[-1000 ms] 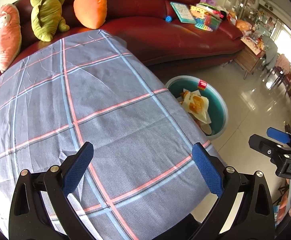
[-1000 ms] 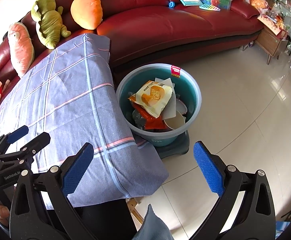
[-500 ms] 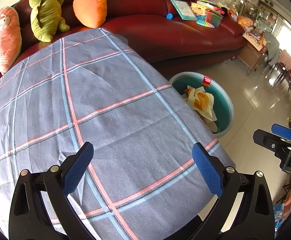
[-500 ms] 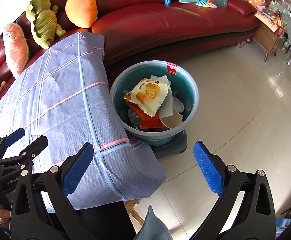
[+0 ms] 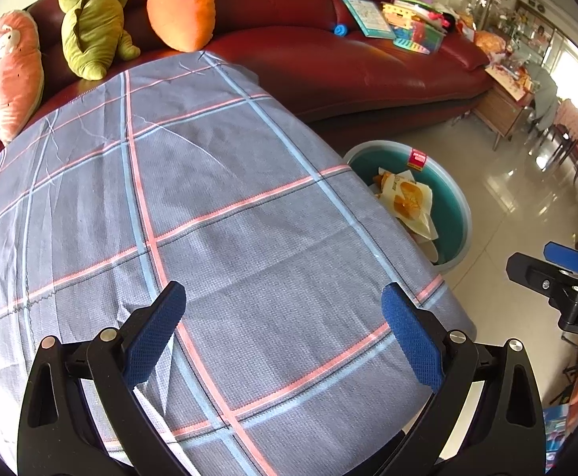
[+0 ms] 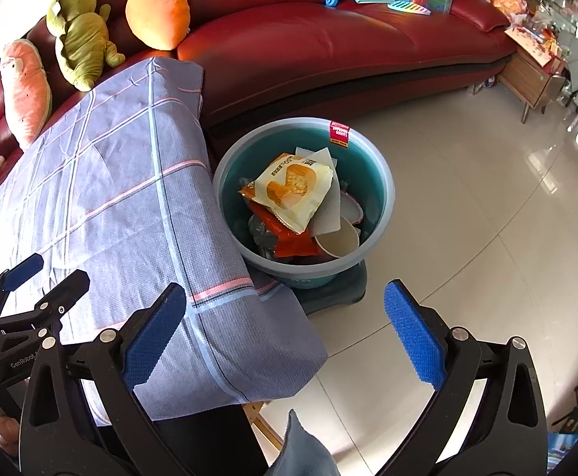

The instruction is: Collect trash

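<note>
The left gripper (image 5: 283, 331) hangs over the grey plaid tablecloth (image 5: 193, 206) in the lower half of the left wrist view, its blue-padded jaws spread wide and holding nothing. The right gripper (image 6: 285, 331) fills the bottom of the right wrist view in the same way, jaws spread and empty, above the cloth's draped corner and the pale tiled floor (image 6: 467, 206).

The trash sits in the teal basin (image 6: 380, 166) at the centre of the right wrist view, on the floor just beside the table edge: a yellow snack wrapper (image 6: 292, 190) on top, white paper (image 6: 328, 206) under it, a red wrapper (image 6: 292, 244) and a paper cup (image 6: 338, 242) toward the basin's lower rim.

Compared with a second ago, the basin has drifted slightly left and up in the right wrist view, and in the left wrist view it sits a little farther right, with more cloth filling the frame. Both grippers' jaws are as wide as before.

Plush toys (image 5: 90, 20) line the red sofa (image 5: 328, 63) across the top.
</note>
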{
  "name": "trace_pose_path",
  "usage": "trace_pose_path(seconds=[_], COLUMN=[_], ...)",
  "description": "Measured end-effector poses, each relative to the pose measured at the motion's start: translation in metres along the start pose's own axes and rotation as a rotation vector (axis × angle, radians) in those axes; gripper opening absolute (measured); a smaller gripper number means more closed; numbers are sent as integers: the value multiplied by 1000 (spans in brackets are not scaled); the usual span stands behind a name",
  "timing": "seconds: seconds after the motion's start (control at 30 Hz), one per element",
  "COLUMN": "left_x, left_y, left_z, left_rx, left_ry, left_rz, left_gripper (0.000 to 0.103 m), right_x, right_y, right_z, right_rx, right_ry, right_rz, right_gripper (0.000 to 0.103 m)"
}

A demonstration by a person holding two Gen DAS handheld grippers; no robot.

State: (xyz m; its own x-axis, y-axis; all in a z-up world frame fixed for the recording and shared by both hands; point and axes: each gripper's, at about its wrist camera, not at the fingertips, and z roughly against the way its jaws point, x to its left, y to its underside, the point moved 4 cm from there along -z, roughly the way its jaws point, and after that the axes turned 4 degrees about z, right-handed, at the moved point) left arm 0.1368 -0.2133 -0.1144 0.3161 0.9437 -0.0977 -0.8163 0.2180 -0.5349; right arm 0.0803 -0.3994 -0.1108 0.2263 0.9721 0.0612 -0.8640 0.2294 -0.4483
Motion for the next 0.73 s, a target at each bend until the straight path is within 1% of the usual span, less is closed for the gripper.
trace_pose_path(seconds=[0.43,0.63,0.73], left_x=[4,7,6], left_y=[-2,-3,-2], left_z=[-6,-9,-10], left_rx=[15,39,46], left_ry=[0,12,16], left_rz=[14,25,15], left_gripper=[99,99,99], right_x=[4,6,6], right_y=[-6,-9,-11], right_z=[-4,-2,-1], right_rx=[3,-6,-10], right_ry=[15,21,27], right_rz=[20,26,25], right_gripper=[96,96,96])
